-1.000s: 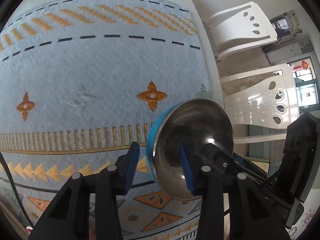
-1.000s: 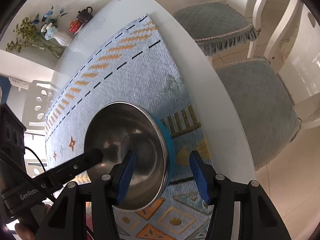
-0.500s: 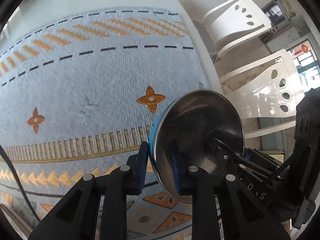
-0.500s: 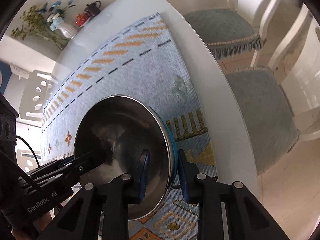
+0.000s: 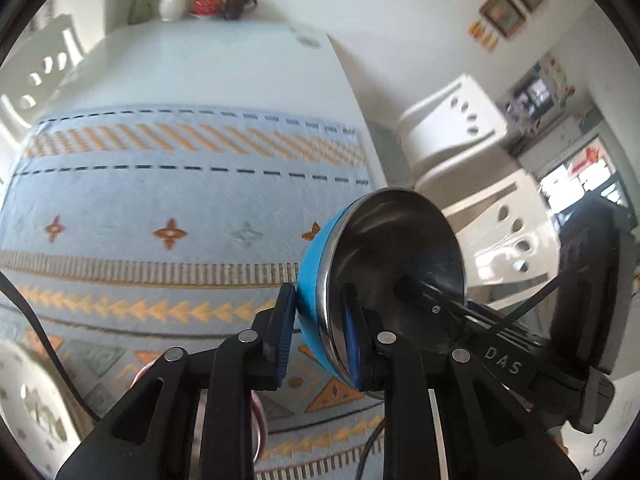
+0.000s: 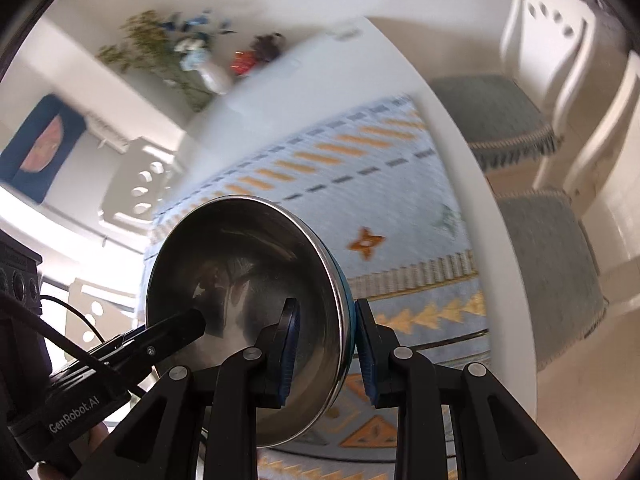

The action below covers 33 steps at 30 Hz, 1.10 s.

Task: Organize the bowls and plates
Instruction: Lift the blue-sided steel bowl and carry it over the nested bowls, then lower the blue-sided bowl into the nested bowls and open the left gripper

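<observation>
Two-handed lift of a steel bowl with a blue outer shell. The left hand-held gripper pinches the rim on one side – one pad on the blue shell, the other inside the steel – while the right hand-held gripper clamps the opposite rim the same way, jaws narrow on the wall. The bowl hangs tilted, apparently clear of the patterned blue mat on the white desk. A patterned white dish and a red-rimmed one show at the lower edge of the left view. Step in hand, by judgement: carrying the bowl toward its stack. The next move calls for both grips to travel together, level the bowl, then release evenly – a one-sided release would tip it
</observation>
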Tool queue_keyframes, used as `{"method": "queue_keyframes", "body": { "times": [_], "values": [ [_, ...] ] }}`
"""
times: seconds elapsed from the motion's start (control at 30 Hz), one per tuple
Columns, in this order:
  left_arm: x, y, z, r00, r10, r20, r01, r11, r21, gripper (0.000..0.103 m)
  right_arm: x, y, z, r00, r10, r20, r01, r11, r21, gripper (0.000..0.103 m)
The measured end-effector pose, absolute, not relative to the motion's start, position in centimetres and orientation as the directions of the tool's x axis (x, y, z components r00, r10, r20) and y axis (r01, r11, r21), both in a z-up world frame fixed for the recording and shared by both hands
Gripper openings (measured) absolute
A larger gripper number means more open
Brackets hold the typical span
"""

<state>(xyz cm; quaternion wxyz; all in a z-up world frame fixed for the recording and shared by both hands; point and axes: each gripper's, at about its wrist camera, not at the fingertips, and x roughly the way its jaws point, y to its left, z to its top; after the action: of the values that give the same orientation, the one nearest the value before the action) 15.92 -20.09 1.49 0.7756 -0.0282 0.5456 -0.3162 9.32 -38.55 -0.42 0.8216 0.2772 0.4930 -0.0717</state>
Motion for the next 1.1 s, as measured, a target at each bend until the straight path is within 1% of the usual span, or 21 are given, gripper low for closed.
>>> {"method": "queue_keyframes", "body": {
  "times": [0.2, 0.3, 0.4, 0.63, 0.9, 1.1],
  "values": [
    [13.9, -14.2, 5.3, 0.308, -0.521, -0.796, 0.439, 0.820, -0.366, 0.019, 8.5, -33.6, 2.5, 0.539, 0.212, -0.815, 0.305, 0.853, 0.423, 0.027],
    [13.1, -11.6, 5.9, 0.336, -0.509, -0.793, 0.432, 0.831, -0.351, 0.019, 8.2, -30.8, 3.5, 0.551, 0.244, -0.798, 0.272, 0.852, 0.448, 0.027],
    [12.6, -9.1, 5.7, 0.345, -0.510, -0.788, 0.412, 0.837, -0.362, 0.019, 8.0, -28.0, 3.9, 0.550, 0.261, -0.793, 0.242, 0.860, 0.450, 0.027],
    [11.6, -5.9, 2.3, 0.294, -0.516, -0.804, 0.394, 0.832, -0.390, 0.019, 6.6, -23.7, 2.6, 0.515, 0.244, -0.822, 0.243, 0.878, 0.413, 0.027],
    [11.6, -6.0, -3.7, 0.168, -0.502, -0.848, 0.409, 0.819, -0.403, 0.019, 5.1, -22.3, -2.0, 0.421, 0.184, -0.888, 0.333, 0.879, 0.340, 0.027],
    [11.8, -6.6, -6.3, 0.109, -0.475, -0.873, 0.431, 0.814, -0.389, 0.019, 5.0, -22.4, -5.2, 0.348, 0.165, -0.923, 0.398, 0.866, 0.304, 0.027]
  ]
}}
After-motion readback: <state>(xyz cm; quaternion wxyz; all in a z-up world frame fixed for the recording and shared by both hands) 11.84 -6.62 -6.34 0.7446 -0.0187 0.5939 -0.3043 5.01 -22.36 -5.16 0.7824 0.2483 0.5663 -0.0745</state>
